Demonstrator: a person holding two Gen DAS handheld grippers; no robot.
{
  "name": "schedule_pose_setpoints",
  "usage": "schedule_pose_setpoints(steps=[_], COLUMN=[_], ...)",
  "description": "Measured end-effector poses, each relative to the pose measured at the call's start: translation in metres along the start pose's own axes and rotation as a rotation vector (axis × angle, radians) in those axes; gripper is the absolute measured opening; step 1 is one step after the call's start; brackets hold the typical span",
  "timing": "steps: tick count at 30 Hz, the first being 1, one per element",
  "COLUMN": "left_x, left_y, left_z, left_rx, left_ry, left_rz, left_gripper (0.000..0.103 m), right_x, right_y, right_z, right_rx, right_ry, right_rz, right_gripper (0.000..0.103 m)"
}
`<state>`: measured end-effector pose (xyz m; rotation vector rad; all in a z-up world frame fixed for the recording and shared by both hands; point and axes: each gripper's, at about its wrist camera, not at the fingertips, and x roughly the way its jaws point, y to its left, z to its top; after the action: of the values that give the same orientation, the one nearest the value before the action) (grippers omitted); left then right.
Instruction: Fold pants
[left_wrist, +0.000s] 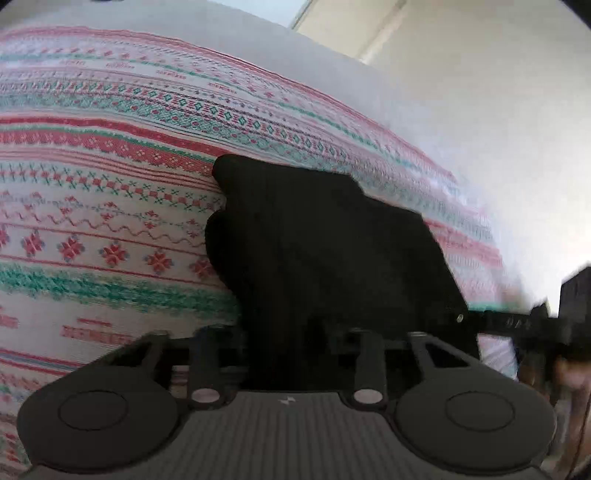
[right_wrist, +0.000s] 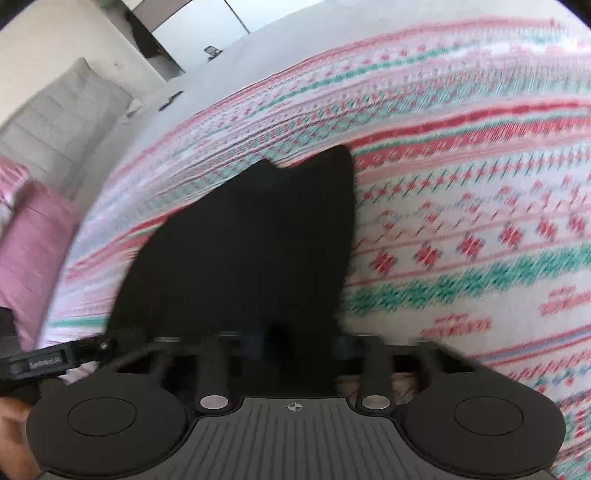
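Note:
The black pants (left_wrist: 325, 251) hang in front of the left wrist camera, over a patterned red, green and white cloth (left_wrist: 110, 166). My left gripper (left_wrist: 291, 332) is shut on the pants; its fingers are hidden in the black fabric. In the right wrist view the black pants (right_wrist: 251, 243) likewise cover the fingers. My right gripper (right_wrist: 295, 336) is shut on the pants. The right gripper's body (left_wrist: 524, 325) shows at the right edge of the left view, and the left gripper's body (right_wrist: 44, 363) at the left edge of the right view.
The patterned cloth (right_wrist: 461, 221) covers a wide flat surface under both grippers. A grey cushion (right_wrist: 62, 114) and pink fabric (right_wrist: 26, 240) lie at the left in the right view. A pale wall (left_wrist: 480, 74) stands behind.

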<state>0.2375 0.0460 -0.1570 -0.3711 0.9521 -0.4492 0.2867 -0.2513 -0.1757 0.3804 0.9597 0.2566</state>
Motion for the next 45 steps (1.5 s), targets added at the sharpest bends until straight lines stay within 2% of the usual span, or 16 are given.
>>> schedule_pose_setpoints(steps=[5,9,11,12,13,15,17,18,20,23,26,29,31,36,39,45], left_x=[-0.020,0.011,0.032,0.035,0.032,0.017,-0.005,-0.015,-0.031,-0.033,-0.043,-0.070,-0.092,-0.132,-0.169,-0.216], left_y=[-0.026,-0.013,0.002,0.008,0.011,0.005,-0.007,-0.012,-0.020,-0.039,-0.065,-0.082,-0.089,-0.112,-0.134,-0.159], left_z=[0.013,0.036,0.039,0.040,0.042,0.047,0.047,0.044,0.033,0.015,-0.015,-0.045,-0.064,-0.091,-0.100,-0.139], left_rx=[0.075,0.078,0.035,-0.004,-0.049,-0.058,0.050,0.090,0.137,0.235,0.294,0.292,0.279,0.254,0.243,0.196], left_ry=[-0.143,-0.110,-0.058,-0.042,-0.040,-0.072,-0.147,-0.172,-0.208,-0.203,-0.173,-0.220,-0.251,-0.267,-0.344,-0.417], left_rz=[0.009,0.029,0.059,0.076,0.065,0.126,0.196,0.225,0.270,0.258,0.312,0.412,0.445,0.476,0.473,0.435], left_gripper=[0.008,0.011,0.030,0.036,0.036,0.036,0.036,0.036,0.036,0.036,0.040,0.067,0.079,0.084,0.094,0.094], right_x=[-0.020,-0.002,0.021,0.030,0.031,0.022,0.002,-0.007,-0.025,-0.041,-0.039,-0.057,-0.079,-0.133,-0.175,-0.245], right_y=[0.016,0.008,0.000,-0.003,-0.006,0.002,0.011,0.012,0.015,0.031,0.049,0.065,0.076,0.089,0.100,0.121], right_z=[0.014,0.033,0.035,0.033,0.030,0.029,0.026,0.025,0.019,0.003,-0.017,-0.051,-0.076,-0.120,-0.149,-0.189], right_rx=[-0.063,-0.028,-0.006,0.014,0.025,0.027,-0.013,-0.018,-0.015,-0.108,-0.157,-0.224,-0.248,-0.183,-0.165,-0.193], right_ry=[-0.153,-0.152,-0.113,-0.099,-0.104,-0.105,-0.141,-0.156,-0.185,-0.195,-0.131,-0.170,-0.241,-0.338,-0.403,-0.473], right_rz=[0.012,0.016,-0.042,-0.080,-0.081,-0.124,-0.139,-0.118,-0.087,-0.066,-0.095,-0.177,-0.199,-0.155,-0.149,-0.170], right_gripper=[0.007,0.007,0.015,0.028,0.029,0.036,0.045,0.058,0.060,0.060,0.060,0.061,0.069,0.075,0.082,0.093])
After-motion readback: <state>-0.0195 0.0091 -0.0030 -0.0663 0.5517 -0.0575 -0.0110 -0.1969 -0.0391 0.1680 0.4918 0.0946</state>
